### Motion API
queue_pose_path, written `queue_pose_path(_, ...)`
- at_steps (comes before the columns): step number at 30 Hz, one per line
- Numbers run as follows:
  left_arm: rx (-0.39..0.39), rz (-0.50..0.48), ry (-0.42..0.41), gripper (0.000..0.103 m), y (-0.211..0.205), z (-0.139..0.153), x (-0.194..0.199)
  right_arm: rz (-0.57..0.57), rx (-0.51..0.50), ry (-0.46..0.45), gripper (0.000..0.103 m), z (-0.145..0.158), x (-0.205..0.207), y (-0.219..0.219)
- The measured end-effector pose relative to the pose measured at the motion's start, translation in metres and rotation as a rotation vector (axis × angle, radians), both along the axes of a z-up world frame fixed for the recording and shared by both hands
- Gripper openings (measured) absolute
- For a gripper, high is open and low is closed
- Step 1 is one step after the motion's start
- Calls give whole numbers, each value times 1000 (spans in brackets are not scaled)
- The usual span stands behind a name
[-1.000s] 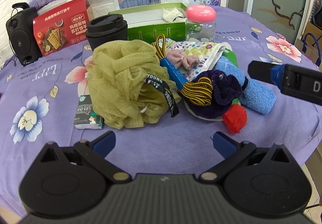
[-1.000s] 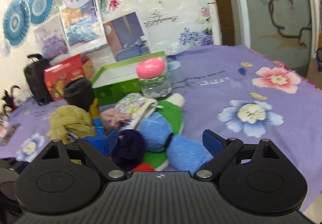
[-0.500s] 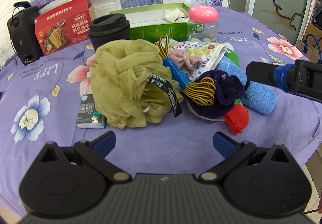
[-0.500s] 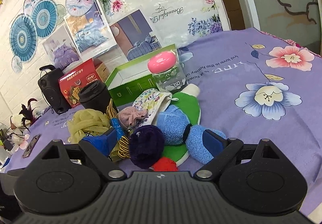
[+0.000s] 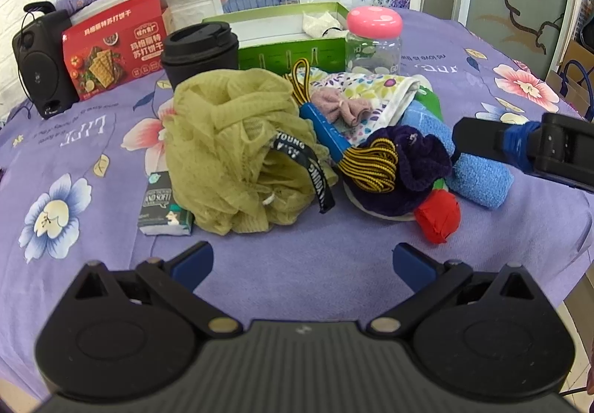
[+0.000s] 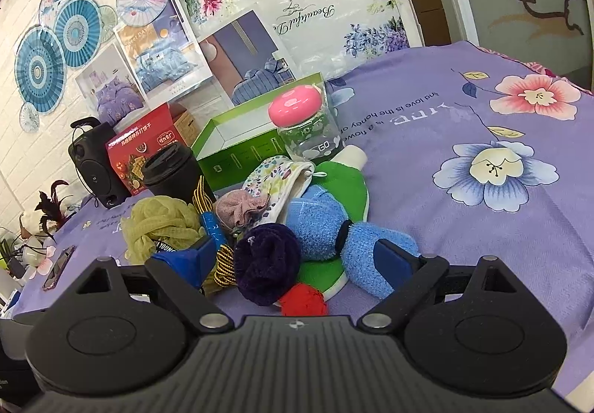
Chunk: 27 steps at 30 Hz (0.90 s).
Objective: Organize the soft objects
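Note:
A heap of soft things lies on the purple flowered cloth: an olive mesh bath pouf (image 5: 230,149) on the left, a dark purple towel bundle (image 5: 412,164), a blue fuzzy roll (image 5: 479,179), a red cloth ball (image 5: 438,216), a floral pouch (image 5: 371,94) with a pink bow (image 5: 339,108), and a yellow-black cord (image 5: 371,166). My left gripper (image 5: 302,261) hangs open in front of the heap, touching nothing. My right gripper (image 6: 297,257) is open too, its fingers on either side of the purple bundle (image 6: 267,261) and the blue roll (image 6: 371,257); it shows at the right edge of the left wrist view.
Behind the heap stand an open green box (image 5: 286,34), a pink-lidded glass jar (image 5: 373,38), a black cup (image 5: 200,53), a red cracker box (image 5: 113,45) and a black speaker (image 5: 41,60). A small tissue pack (image 5: 163,205) lies left of the pouf. The table edge drops off at right.
The right gripper has risen and tilted down over the heap's right side, closer to the purple bundle and blue roll. The left gripper has barely moved. Nothing was taken hold of.

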<state>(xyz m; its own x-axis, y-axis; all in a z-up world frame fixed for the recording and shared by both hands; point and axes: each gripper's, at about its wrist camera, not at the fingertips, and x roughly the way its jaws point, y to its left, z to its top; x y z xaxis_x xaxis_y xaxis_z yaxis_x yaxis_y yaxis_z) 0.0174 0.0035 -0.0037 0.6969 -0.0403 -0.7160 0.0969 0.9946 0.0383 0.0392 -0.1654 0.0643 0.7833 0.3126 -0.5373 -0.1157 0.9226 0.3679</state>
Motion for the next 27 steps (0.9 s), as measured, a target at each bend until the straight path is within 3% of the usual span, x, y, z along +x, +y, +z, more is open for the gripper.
queue_pose_path(27, -28, 13, -26, 103, 10, 9, -7, 30, -49, -28, 79, 9, -6, 9)
